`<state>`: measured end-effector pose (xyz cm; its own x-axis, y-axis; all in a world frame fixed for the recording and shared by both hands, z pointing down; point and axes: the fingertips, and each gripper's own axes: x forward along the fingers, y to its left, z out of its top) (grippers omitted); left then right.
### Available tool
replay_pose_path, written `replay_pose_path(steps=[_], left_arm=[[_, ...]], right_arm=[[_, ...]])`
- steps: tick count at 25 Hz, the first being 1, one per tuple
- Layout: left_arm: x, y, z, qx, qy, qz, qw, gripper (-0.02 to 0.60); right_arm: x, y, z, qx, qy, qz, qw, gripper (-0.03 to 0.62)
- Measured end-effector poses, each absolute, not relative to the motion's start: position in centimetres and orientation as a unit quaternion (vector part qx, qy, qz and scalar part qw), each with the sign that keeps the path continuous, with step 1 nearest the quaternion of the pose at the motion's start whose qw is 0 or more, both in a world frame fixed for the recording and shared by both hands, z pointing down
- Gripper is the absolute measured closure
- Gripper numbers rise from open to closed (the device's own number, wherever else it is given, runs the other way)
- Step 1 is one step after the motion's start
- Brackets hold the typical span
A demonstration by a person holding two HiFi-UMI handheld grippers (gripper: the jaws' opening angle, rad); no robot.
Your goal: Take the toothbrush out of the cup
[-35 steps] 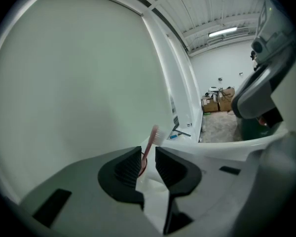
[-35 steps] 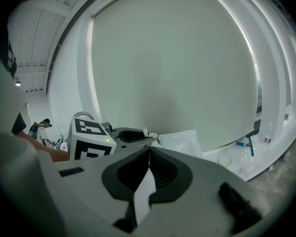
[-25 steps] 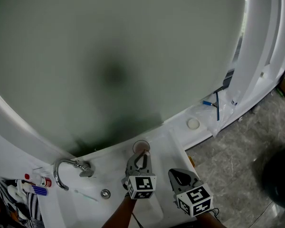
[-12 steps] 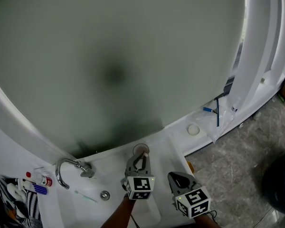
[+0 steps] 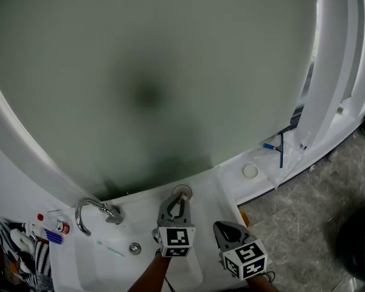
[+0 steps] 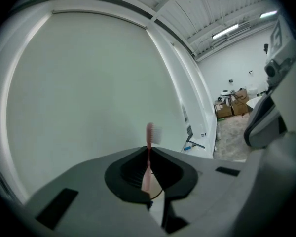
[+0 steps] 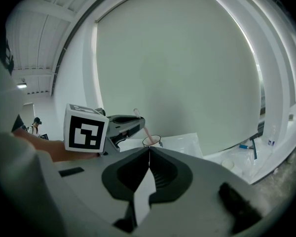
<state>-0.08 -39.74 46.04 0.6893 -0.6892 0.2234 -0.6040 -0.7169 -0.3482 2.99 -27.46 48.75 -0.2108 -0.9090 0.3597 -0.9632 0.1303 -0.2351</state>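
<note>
A pink toothbrush (image 6: 150, 135) stands upright between the jaws of my left gripper (image 6: 149, 152), which is shut on its handle. In the right gripper view the toothbrush (image 7: 141, 123) leans left, and its lower end still reaches into the clear cup (image 7: 151, 141). In the head view the cup (image 5: 182, 191) stands on the white counter just beyond my left gripper (image 5: 178, 199). My right gripper (image 5: 220, 225) hangs to the right of it, jaws shut with nothing held. In its own view the right gripper (image 7: 149, 149) points at the cup.
A chrome faucet (image 5: 86, 212) arches over the white sink (image 5: 103, 266), where a thin green stick (image 5: 109, 249) lies beside the drain (image 5: 134, 247). Small bottles (image 5: 48, 226) stand at the far left. A round white lid (image 5: 250, 171) and a blue tool (image 5: 271, 146) lie at the back right. A large grey panel (image 5: 146, 72) rises behind.
My left gripper has risen a little with the toothbrush in it. The right gripper has stayed in place.
</note>
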Motion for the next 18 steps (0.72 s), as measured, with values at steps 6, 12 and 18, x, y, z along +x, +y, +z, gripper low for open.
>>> replay_pose_path(steps=[6, 12, 18], left_arm=[[-0.5, -38.3, 43.8, -0.910, 0.367, -0.152, 0.115, 0.555], [-0.9, -36.6, 42.5, -0.909, 0.379, -0.139, 0.106, 0.555], [-1.6, -34.4, 41.7, -0.907, 0.391, -0.130, 0.090, 0.555]], right_arm=[[3.0, -26.9, 48.3, 0.618, -0.757, 0.205, 0.057, 0.582], [3.0, -26.2, 47.7, 0.611, -0.764, 0.199, 0.052, 0.582], [2.9, -25.0, 47.2, 0.602, -0.772, 0.197, 0.046, 0.582]])
